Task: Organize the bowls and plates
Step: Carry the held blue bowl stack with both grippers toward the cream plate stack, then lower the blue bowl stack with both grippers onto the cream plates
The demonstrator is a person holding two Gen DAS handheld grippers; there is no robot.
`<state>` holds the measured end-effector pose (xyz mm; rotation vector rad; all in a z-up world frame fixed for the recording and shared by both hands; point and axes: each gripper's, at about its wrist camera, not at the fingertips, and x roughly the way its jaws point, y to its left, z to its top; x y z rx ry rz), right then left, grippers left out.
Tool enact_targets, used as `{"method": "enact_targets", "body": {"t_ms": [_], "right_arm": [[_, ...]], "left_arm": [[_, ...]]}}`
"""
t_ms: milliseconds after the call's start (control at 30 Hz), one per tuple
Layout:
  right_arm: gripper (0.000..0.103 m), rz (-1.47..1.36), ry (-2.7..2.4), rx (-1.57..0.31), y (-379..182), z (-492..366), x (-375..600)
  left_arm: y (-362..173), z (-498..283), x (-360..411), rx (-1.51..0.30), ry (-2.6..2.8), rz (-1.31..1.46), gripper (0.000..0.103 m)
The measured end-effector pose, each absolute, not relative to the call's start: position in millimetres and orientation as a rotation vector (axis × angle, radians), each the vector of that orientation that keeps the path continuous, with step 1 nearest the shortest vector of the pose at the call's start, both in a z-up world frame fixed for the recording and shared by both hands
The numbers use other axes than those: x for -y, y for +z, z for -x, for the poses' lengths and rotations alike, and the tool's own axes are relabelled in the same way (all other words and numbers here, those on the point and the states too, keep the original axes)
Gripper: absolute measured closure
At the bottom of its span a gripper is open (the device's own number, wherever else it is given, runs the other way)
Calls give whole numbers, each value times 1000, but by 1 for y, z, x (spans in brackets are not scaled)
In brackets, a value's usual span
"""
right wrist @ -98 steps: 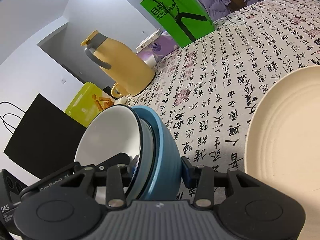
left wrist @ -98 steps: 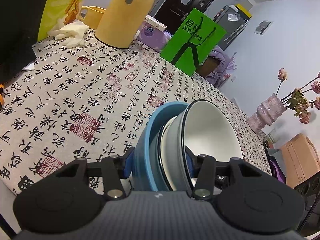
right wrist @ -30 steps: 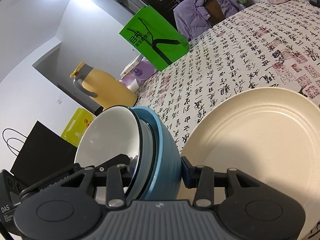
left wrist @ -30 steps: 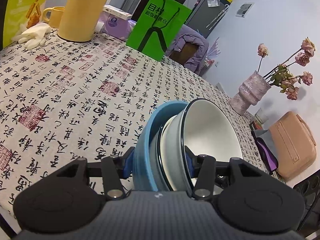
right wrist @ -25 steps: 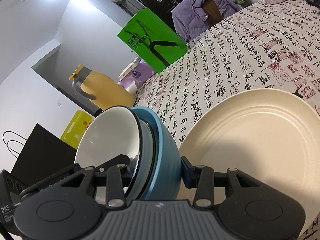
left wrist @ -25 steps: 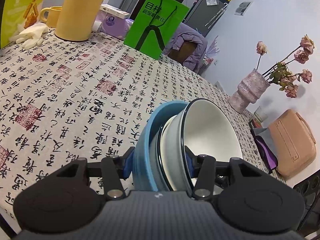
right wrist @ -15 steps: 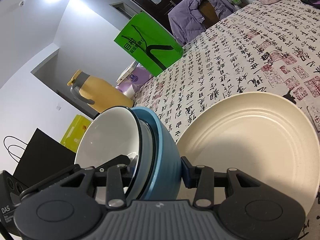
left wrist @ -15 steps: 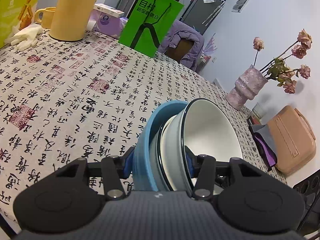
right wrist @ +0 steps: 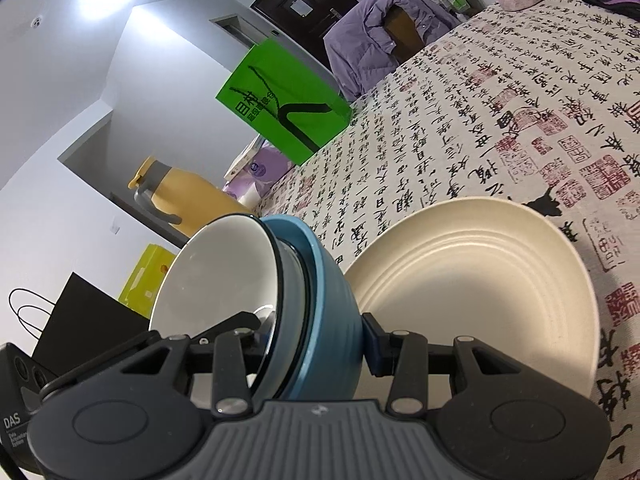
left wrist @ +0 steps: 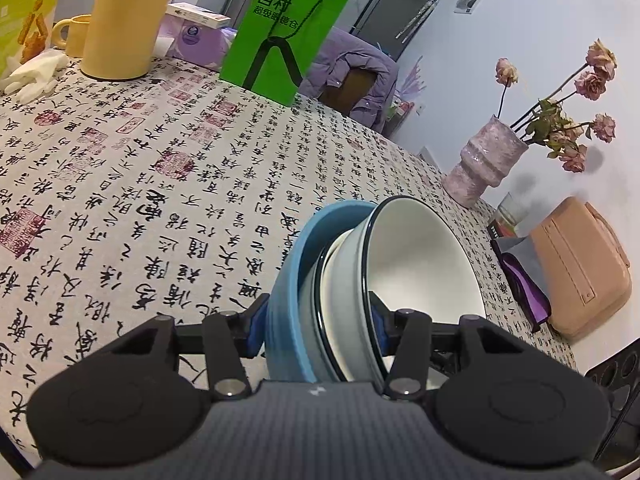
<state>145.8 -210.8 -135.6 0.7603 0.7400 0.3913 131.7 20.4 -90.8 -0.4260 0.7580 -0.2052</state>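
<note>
A stack of nested bowls is held on edge above the table: a blue outer bowl (left wrist: 286,280) with a grey, dark-rimmed, white-lined bowl (left wrist: 420,264) inside it. My left gripper (left wrist: 318,330) is shut on the stack's rim, one pad on the blue wall and one inside the white bowl. In the right wrist view the same blue bowl (right wrist: 328,292) and the white-lined bowl (right wrist: 216,276) are clamped by my right gripper (right wrist: 316,336), shut on the opposite rim. A cream ribbed plate (right wrist: 472,280) lies on the tablecloth just right of the stack.
The calligraphy tablecloth (left wrist: 160,184) covers the table. At the far edge stand a green paper bag (left wrist: 280,36), a yellow jug (left wrist: 124,16), a mug (left wrist: 76,34) and white gloves (left wrist: 32,72). A pink vase of roses (left wrist: 484,168) and a tan bag (left wrist: 580,276) are at the right.
Both grippers have carried the bowl stack across the table toward the vase side. The cream plate has come fully into the right wrist view beside the stack. Both grips are unchanged.
</note>
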Motion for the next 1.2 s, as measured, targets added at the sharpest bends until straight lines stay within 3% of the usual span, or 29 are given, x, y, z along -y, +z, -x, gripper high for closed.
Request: {"method": "enact_targets", "body": {"t_ms": [1200], "right_arm": [[62,-782,316,-737,-150,-136,258]], "left_arm": [[-105,-143,29,-813,-272,388,53]]}}
